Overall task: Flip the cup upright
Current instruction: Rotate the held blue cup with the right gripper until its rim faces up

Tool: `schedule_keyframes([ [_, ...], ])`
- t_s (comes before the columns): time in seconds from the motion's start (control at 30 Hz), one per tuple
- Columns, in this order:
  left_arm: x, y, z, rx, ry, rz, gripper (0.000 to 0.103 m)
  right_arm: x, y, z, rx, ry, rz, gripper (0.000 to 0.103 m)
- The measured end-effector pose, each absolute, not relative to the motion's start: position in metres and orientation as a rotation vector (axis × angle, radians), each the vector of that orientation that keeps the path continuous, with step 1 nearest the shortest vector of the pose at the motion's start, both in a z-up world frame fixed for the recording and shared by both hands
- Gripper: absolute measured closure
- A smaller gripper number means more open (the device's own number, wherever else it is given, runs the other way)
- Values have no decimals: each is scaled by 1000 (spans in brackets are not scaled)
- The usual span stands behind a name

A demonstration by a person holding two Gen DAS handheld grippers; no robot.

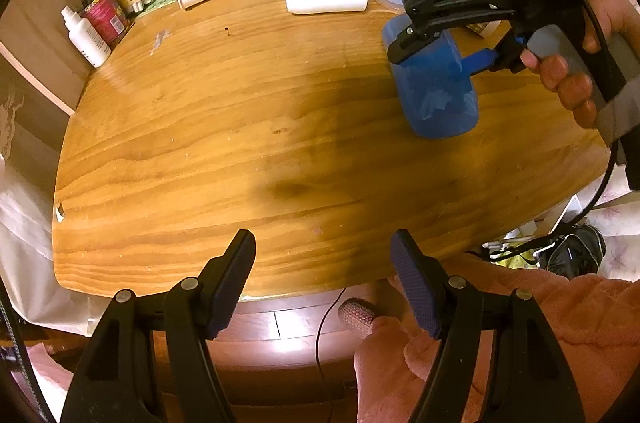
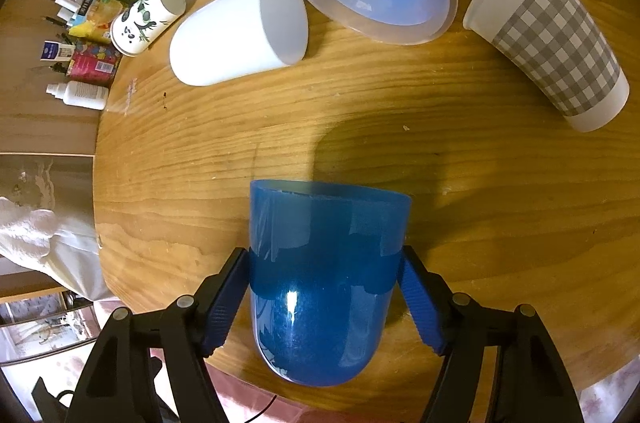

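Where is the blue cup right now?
The blue cup sits between the right gripper fingers, over the wooden table, near its front edge; the checked cup lies farther back.

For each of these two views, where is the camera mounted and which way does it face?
Left wrist: sits on the left claw, open over the table's near edge, looking across it; the person's right hand shows.
Right wrist: sits on the right claw, looking along the blue cup it grips toward the far clutter.
Shared: blue cup, white cup, table.
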State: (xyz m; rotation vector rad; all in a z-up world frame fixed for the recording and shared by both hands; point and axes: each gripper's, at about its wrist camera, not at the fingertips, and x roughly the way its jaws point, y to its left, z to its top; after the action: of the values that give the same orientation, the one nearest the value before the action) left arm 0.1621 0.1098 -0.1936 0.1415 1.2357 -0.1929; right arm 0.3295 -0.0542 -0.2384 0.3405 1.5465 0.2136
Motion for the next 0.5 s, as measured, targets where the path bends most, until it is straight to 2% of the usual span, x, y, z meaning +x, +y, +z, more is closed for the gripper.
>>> schedule_keyframes([
  [0.23,161,110,-193,141,1216,-209,29,311,-62,-229,359,1443,244,29],
  [0.5,159,106,-186,167,1165,-258,29,283,-68,-196,301,1225,228,29],
])
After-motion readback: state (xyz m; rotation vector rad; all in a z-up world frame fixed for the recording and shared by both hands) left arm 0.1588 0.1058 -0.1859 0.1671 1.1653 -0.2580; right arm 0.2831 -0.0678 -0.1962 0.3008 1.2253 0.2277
